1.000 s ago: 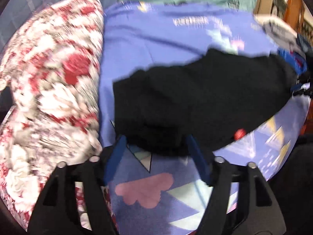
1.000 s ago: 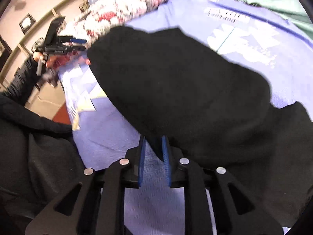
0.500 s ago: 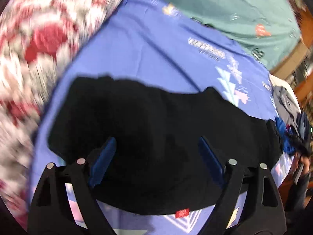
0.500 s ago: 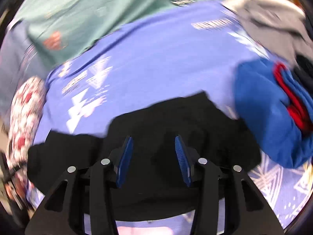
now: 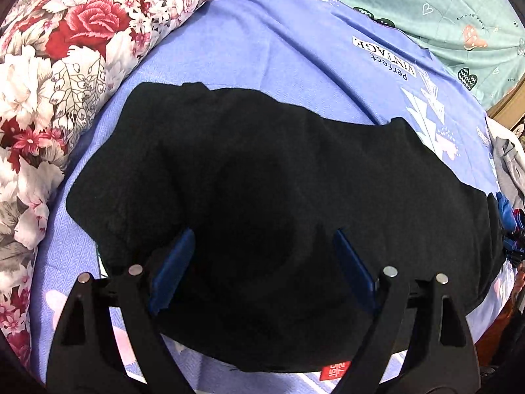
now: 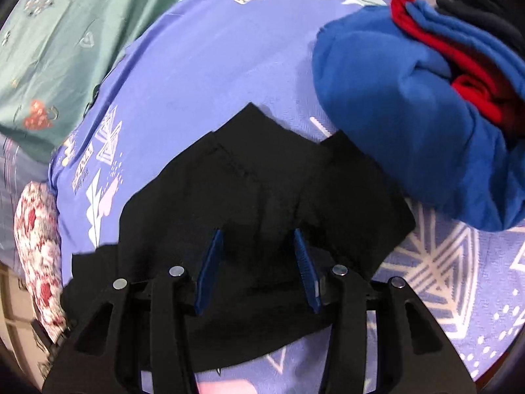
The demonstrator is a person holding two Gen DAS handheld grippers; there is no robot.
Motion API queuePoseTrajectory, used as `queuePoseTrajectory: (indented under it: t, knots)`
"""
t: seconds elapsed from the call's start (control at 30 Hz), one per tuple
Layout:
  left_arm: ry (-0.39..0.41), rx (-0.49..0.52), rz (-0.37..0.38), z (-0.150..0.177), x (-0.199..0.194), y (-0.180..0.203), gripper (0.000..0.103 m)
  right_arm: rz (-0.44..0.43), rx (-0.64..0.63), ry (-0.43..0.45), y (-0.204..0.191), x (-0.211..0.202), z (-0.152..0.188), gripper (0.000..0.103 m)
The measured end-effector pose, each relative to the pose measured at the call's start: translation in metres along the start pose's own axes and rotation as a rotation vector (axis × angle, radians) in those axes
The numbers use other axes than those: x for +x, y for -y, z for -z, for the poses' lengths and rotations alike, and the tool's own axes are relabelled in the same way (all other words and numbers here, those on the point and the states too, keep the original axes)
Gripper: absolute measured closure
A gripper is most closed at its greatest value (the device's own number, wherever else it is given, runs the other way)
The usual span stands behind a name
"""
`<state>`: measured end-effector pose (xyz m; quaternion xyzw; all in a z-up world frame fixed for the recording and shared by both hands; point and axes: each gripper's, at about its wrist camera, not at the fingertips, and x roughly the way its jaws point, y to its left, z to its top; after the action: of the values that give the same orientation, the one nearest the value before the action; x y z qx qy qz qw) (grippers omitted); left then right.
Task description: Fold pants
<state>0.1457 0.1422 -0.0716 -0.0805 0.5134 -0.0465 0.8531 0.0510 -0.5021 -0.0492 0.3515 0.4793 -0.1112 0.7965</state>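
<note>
**Hovering over the black pants, both claws empty**

Looking down, we are seeing the black pants (image 5: 279, 203) lying bunched on the blue bedsheet (image 5: 262, 49), between the floral quilt (image 5: 65, 65) and a blue and red garment (image 6: 410, 115). We are holding the left claw (image 5: 262, 262) spread wide and the right claw (image 6: 259, 262) half spread, its jaws having just been opening; neither is pinching anything. We are judging the cloth soft, light and limp, likely to sag, so we are favouring a hem or corner. A teal sheet (image 5: 426, 6) is lying beyond, on a yielding bed.
</note>
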Motion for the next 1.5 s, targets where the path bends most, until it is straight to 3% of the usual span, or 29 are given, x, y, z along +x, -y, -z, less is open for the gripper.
queuePoseTrajectory:
  t: [0.03,0.1,0.13,0.2,0.3,0.4,0.53,0.63,0.7,0.8,0.87,0.93,1.03,1.07,1.1,1.23,1.3,1.37,1.4,1.5]
  knots:
    - [0.002,-0.001,-0.002,0.0,0.0,-0.001,0.016,-0.009,0.011,0.007,0.0,0.001,-0.002,0.058]
    - [0.003,0.003,-0.013,-0.001,0.001,-0.001,0.016,0.0,0.026,0.02,-0.002,0.002,-0.007,0.079]
    - [0.002,0.005,-0.018,-0.002,0.003,-0.001,0.016,0.0,0.022,0.023,-0.003,0.002,-0.01,0.094]
    - [-0.001,0.005,-0.023,-0.004,0.005,-0.002,0.016,-0.022,0.01,0.055,-0.014,-0.01,-0.013,0.095]
    - [-0.003,0.008,-0.028,-0.007,0.005,-0.005,0.016,-0.078,-0.073,0.181,-0.038,-0.053,-0.009,0.095]
    - [-0.003,0.008,-0.028,-0.009,0.004,-0.008,0.017,-0.107,-0.091,0.261,-0.039,-0.09,0.001,0.095]
    - [0.004,0.019,-0.033,-0.009,0.006,-0.011,0.018,-0.029,-0.022,0.219,0.001,-0.079,0.017,0.095]
    - [0.0,0.049,-0.051,-0.009,0.008,-0.006,0.018,0.047,0.067,0.094,0.042,-0.039,0.03,0.095]
    - [-0.002,0.055,-0.055,-0.009,0.008,-0.005,0.018,0.028,0.065,0.118,0.043,-0.042,0.035,0.095]
    - [0.002,0.038,-0.042,-0.01,0.006,-0.009,0.018,0.084,0.021,0.136,0.035,-0.054,0.041,0.091]
    - [0.006,0.028,-0.035,-0.01,0.006,-0.01,0.018,0.092,0.026,0.163,0.034,-0.063,0.041,0.073]
    - [0.01,0.031,-0.045,-0.009,0.006,-0.008,0.018,0.088,0.008,0.195,0.033,-0.066,0.038,0.065]
    - [0.013,0.03,-0.055,-0.009,0.006,-0.006,0.018,0.097,0.04,0.189,0.037,-0.053,0.024,0.069]
    - [0.015,0.029,-0.054,-0.008,0.006,-0.006,0.018,0.111,0.046,0.172,0.038,-0.048,0.022,0.086]
    - [0.016,0.028,-0.051,-0.008,0.006,-0.007,0.018,0.13,0.04,0.172,0.038,-0.044,0.021,0.09]
    - [0.021,0.03,-0.039,-0.006,0.005,-0.009,0.018,0.262,0.011,0.213,0.031,-0.038,0.027,0.09]
    - [0.021,0.027,-0.034,-0.005,0.003,-0.01,0.018,0.404,-0.103,0.246,0.013,-0.032,0.035,0.082]
    - [0.022,0.019,-0.024,-0.005,-0.001,-0.011,0.018,0.645,-0.252,0.289,-0.005,-0.028,0.044,0.041]
    - [0.025,0.015,-0.018,-0.005,-0.005,-0.012,0.018,0.682,-0.277,0.298,-0.01,-0.03,0.046,0.041]
    - [0.046,0.005,-0.002,-0.003,-0.017,-0.014,0.018,0.52,-0.219,0.398,-0.015,-0.067,0.048,0.041]
